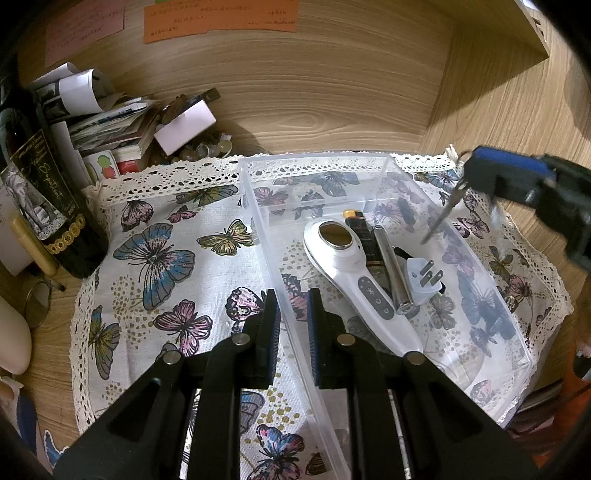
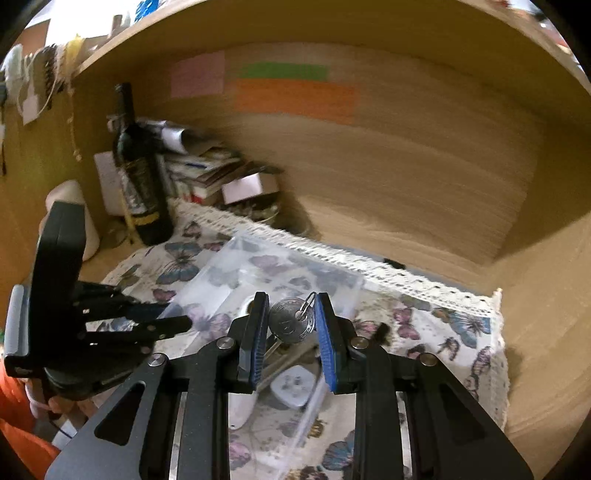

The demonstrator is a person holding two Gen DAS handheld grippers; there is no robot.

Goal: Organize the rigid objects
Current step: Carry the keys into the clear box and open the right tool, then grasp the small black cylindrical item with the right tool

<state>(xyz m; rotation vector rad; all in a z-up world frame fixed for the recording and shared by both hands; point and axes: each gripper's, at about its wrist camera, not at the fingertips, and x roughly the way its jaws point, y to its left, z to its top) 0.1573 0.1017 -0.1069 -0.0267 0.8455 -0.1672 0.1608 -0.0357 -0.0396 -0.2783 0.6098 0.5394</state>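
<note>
1. Clear bin [image 1: 258, 206] sat on a butterfly cloth [image 1: 155, 258] on the wooden counter [image 1: 491, 122], inside a wood-walled alcove.
2. Bin contents, left to right in the left wrist view: white handheld device [image 1: 354, 280], dark tube [image 1: 360, 232] with a yellow cap, silver cylinder [image 1: 391, 269], white plug [image 1: 424, 277] with its prongs up. The device, tube and cylinder lay side by side, touching or nearly so; the plug lay just right of the cylinder.
3. Left tongs [image 1: 291, 321] straddled the bin's near-left wall, one finger outside and one inside. Jaws were narrowly parted; whether the pads pressed the wall could not be told.
4. Right tongs [image 2: 291, 325] were closed on a key [image 2: 290, 325], with its round head and a small ring between the blue pads.
5. In the left wrist view, the key's blade [image 1: 441, 218] hung down from the right tongs [image 1: 480, 177], above the right part of the bin and clear of the contents.
6. Surroundings: wine bottle [image 1: 48, 206] at far left off the cloth, a stack of papers [image 1: 110, 125] beside it, orange note [image 1: 221, 18] on the back wall.
7. The right wrist view was motion-blurred, so fine detail there was unreliable.
</note>
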